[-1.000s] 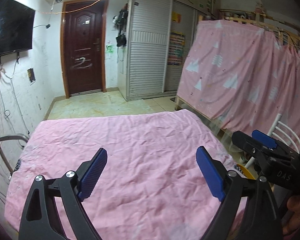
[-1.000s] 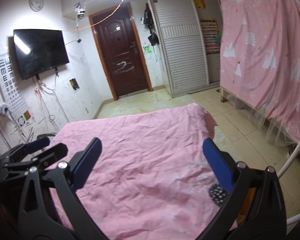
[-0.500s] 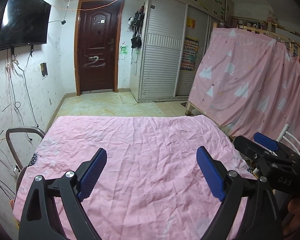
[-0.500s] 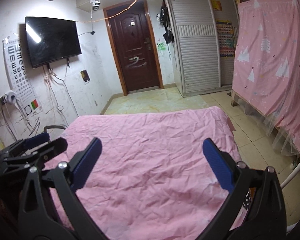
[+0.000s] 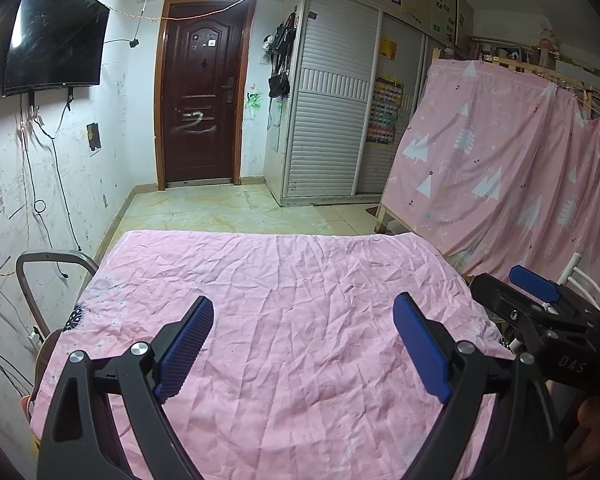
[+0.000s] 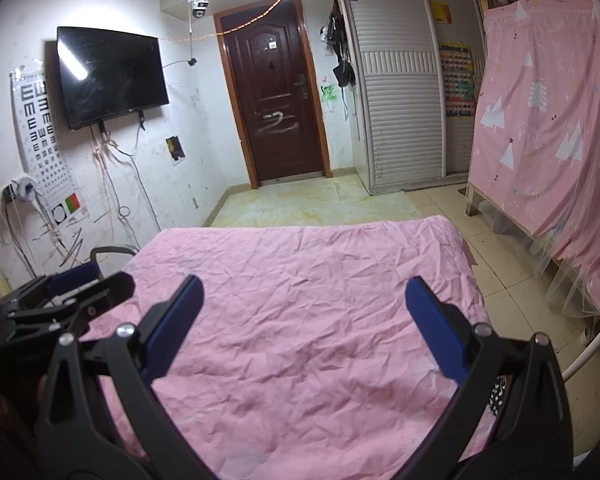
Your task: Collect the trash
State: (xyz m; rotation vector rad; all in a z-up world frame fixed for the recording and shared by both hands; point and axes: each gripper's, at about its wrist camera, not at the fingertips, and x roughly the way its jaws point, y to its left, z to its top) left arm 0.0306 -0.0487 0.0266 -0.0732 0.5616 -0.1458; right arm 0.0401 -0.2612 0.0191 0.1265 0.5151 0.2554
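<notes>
While both units hover over the wrinkled pink sheet (image 5: 300,320) filling the lower half of each frame, the left gripper (image 5: 303,344) and right gripper (image 6: 304,322) stand spread wide, nothing between the blue pads (image 5: 184,344). No trash can be made out. Dark door (image 5: 200,92) at upper centre

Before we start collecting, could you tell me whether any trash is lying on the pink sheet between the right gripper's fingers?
No, the right gripper stands open over bare, wrinkled pink sheet.
</notes>
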